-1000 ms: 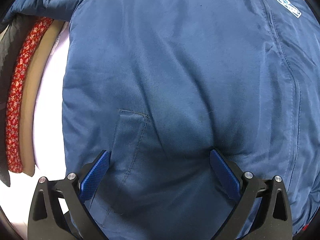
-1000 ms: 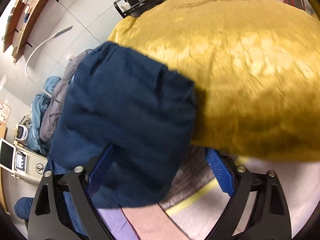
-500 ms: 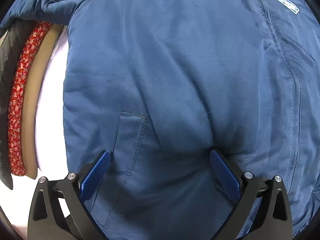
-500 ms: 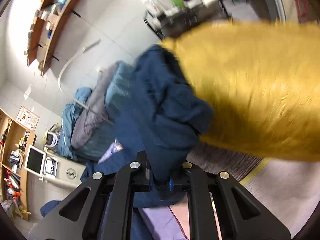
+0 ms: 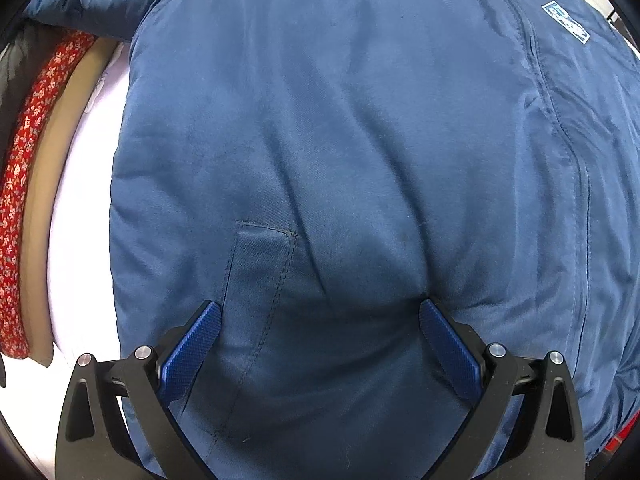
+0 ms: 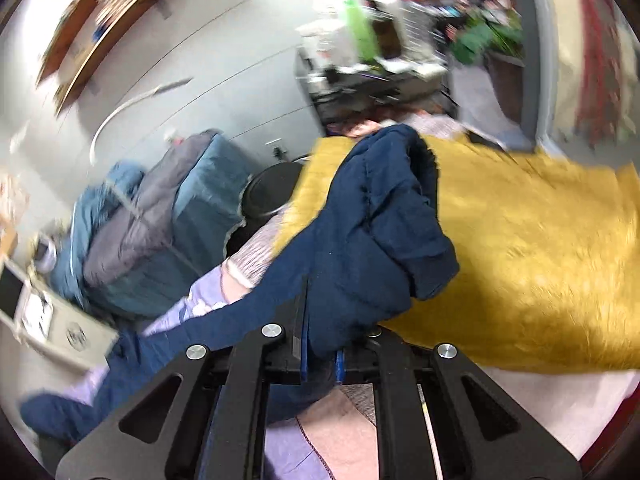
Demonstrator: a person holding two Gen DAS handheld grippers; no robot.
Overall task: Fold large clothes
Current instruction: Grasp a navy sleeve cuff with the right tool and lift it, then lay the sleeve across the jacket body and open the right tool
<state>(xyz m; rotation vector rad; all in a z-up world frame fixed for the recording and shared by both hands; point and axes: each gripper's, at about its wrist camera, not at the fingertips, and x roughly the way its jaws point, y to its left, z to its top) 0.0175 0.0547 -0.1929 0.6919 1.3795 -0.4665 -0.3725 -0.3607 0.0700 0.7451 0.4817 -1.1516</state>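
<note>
Barely begun: jacket (image 5: pixel 340 140) lies flat under the spread left gripper (image 5: pixel 320 336); right gripper (image 6: pixel 320 360) pinches its sleeve (image 6: pixel 376 240), unfolded.

1. The left black two-finger gripper with blue ribbed pads (image 5: pixel 318 334) is held with its jaws spread wide apart, pointed forward along the padded blue jacket (image 5: pixel 340 140).
2. Its blue pads (image 5: pixel 194 344) are seen pressed down against the jacket's fabric, with nothing clamped between them.
3. The right black two-finger gripper with blue pads (image 6: pixel 320 354) is held with its jaws drawn tightly together.
4. A bunched fold of the dark blue jacket sleeve (image 6: pixel 372 248) is pinched between those jaws, and the sleeve is lifted up in front of the gripper.
5. The right wrist view is blurred.
</note>
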